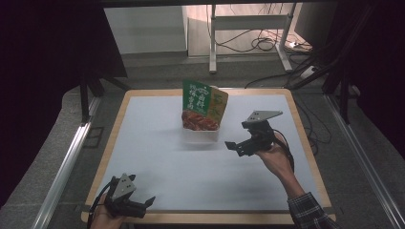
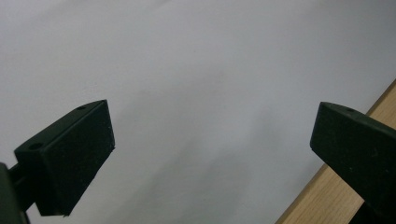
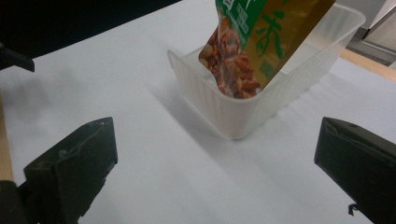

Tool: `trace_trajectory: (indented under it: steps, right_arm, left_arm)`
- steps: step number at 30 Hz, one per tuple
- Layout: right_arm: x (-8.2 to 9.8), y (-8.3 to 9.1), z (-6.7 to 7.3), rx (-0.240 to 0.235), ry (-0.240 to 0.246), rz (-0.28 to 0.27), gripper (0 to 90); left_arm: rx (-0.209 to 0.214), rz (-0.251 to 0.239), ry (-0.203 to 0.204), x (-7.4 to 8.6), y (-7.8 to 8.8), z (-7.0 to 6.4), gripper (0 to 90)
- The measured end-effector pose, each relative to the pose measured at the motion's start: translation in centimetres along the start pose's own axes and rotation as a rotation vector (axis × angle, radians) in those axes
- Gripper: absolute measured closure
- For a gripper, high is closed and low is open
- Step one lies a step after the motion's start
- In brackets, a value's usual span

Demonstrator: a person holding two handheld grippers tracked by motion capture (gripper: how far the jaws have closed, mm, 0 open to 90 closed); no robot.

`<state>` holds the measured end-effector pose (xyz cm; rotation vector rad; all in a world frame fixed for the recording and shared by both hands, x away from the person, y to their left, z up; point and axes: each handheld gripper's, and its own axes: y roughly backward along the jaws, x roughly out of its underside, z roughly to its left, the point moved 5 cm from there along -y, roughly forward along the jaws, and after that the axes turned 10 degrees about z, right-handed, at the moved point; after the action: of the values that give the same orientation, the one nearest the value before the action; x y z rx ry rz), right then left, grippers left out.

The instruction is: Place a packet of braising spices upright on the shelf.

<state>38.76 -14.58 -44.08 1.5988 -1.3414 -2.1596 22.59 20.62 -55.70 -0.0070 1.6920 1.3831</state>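
Observation:
A clear white plastic tub [image 1: 203,134] stands at the middle back of the white sheet. A green and orange snack packet [image 1: 204,106] stands upright in it, leaning a little. My right gripper [image 1: 238,138] hovers just right of the tub, pointing left, open and holding nothing. In the right gripper view the tub [image 3: 243,112] and the packet [image 3: 254,42] lie ahead between the wide-apart jaws of the right gripper [image 3: 215,158]. My left gripper [image 1: 145,206] rests near the front left corner, open and holding nothing. In its own view the left gripper [image 2: 210,154] looks down on bare white sheet.
The white sheet [image 1: 191,167] covers most of a wooden table [image 1: 305,138], whose edge [image 2: 336,186] appears beside the left gripper. Metal rails [image 1: 67,162] run along both sides. Beyond the table are a desk frame [image 1: 212,43] and floor cables [image 1: 260,45].

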Motion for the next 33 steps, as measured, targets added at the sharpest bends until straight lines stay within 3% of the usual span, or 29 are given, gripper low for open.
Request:
trace_trajectory:
  steps: [15,33]
  right_arm:
    - [2.7,0.3,0.4,0.045,0.009,0.009,0.0]
    - [5.8,2.0,0.4,0.066,-0.022,0.013,0.0]
  left_arm:
    - [0.002,0.001,-0.001,0.0,0.0,0.0,0.0]
    - [-0.001,0.002,-0.006,0.0,0.0,-0.1,0.0]
